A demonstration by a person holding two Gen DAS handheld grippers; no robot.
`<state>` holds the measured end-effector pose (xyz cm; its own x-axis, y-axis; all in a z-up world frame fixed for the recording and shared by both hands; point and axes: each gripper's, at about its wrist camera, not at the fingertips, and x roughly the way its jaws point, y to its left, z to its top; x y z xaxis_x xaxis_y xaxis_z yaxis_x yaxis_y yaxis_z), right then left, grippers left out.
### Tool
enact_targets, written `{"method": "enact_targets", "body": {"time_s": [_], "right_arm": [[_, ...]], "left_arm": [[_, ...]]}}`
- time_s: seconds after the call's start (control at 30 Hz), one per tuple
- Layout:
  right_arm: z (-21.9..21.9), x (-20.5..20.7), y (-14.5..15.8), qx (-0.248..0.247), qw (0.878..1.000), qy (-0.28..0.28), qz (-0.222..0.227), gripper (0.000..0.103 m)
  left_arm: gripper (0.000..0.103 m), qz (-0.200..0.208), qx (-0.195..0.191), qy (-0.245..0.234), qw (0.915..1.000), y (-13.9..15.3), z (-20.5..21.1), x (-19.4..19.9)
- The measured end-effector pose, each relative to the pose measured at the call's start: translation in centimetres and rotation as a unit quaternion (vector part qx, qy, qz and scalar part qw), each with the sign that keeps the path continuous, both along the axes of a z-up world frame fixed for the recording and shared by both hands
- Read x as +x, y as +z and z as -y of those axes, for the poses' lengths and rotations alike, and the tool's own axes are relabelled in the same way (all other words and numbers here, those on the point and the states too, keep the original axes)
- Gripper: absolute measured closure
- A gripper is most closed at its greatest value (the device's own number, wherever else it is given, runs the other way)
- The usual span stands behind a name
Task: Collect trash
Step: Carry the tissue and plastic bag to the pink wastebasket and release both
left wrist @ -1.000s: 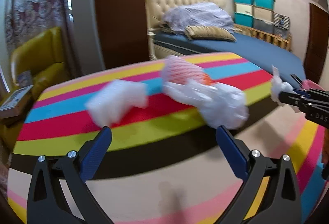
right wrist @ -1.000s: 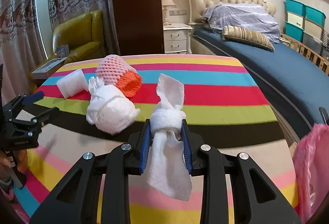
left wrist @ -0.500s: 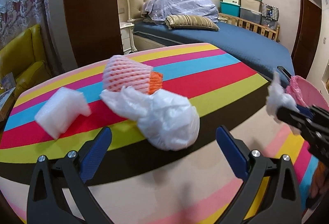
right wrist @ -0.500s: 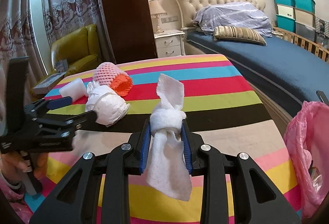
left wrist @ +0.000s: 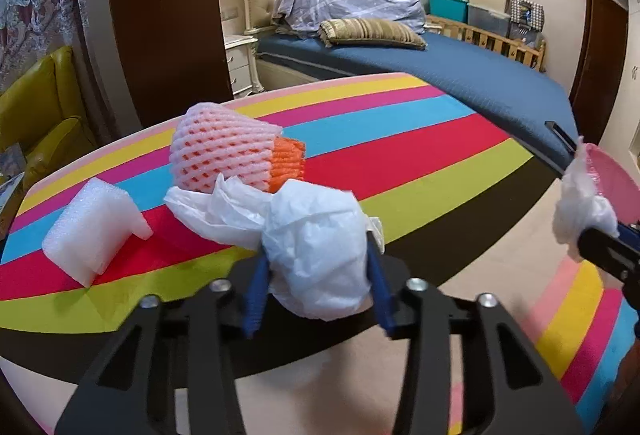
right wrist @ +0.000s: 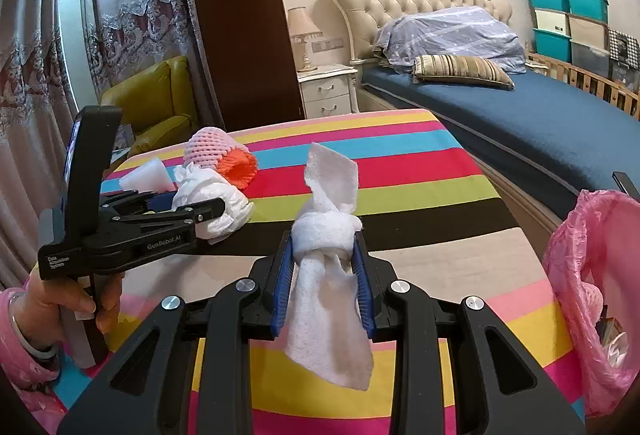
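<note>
The left gripper [left wrist: 316, 267] is closing its blue jaws on a crumpled white plastic bag [left wrist: 316, 251], and both pads are already touching the sides of the bundle where it is sitting on the striped tablecloth [left wrist: 420, 163]. Just behind the bag, and touching its twisted neck, a pink foam fruit net [left wrist: 220, 151] is lying on its side with an orange net [left wrist: 288, 159] poking out of its open end. A folded white foam sheet [left wrist: 92, 231] is resting a little to the left, apart from both.

The right gripper [right wrist: 324, 267] is clamped tight on a knotted white paper towel [right wrist: 332, 231], whose loose tail is hanging down between the arms. It is hovering over the near part of the table, with the pink-lined trash bin [right wrist: 600, 255] just to its right. A hand [right wrist: 68, 303] in a pink sleeve is gripping the left tool's handle.
</note>
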<state>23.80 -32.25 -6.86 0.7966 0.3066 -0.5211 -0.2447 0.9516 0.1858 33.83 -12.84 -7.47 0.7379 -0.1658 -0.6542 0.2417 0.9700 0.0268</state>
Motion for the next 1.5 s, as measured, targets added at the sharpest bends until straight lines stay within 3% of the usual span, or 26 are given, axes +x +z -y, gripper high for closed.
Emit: {"method": "enact_targets", "body": {"time_s": [0.83, 1.5], "right_arm": [[-2.5, 0.0, 0.0, -0.025, 1.0, 0.014, -0.009, 0.074], [1.4, -1.3, -0.3, -0.002, 0.999, -0.032, -0.005, 0.074]], "left_arm": [[0.068, 0.064, -0.022, -0.033, 0.9971, 1.6, -0.7, -7.4], [0.068, 0.101, -0.01, -0.081, 0.9915, 2.3, 2.0, -9.6]]}}
